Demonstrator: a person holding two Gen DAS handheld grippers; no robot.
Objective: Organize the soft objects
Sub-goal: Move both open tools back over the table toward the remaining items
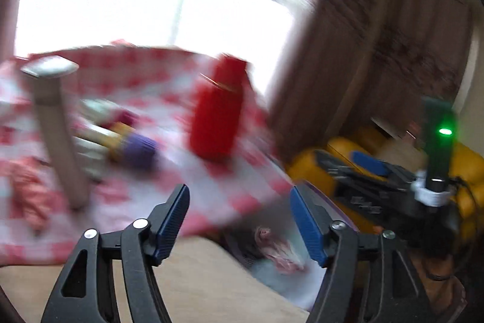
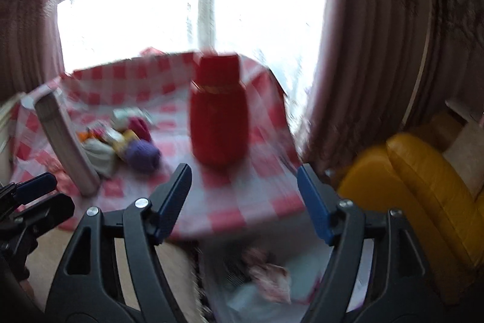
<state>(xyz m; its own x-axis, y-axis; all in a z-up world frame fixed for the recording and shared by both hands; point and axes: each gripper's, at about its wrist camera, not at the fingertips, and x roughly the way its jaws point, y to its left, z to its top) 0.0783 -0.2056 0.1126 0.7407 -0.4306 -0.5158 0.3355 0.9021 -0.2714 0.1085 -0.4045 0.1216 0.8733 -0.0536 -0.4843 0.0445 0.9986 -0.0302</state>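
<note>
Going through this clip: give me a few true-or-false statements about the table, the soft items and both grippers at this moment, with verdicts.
1. The left gripper is open with nothing between its fingers. True.
2. The right gripper is clamped on the red bottle. False: it is open and empty, and the bottle stands upright on the table beyond it.
3. The table carries a red and white checked cloth. True.
4. The purple ball of yarn lies to the right of the red bottle. False: it lies to its left, in a small pile of soft items.
5. A yellow armchair stands right of the table. True.
</note>
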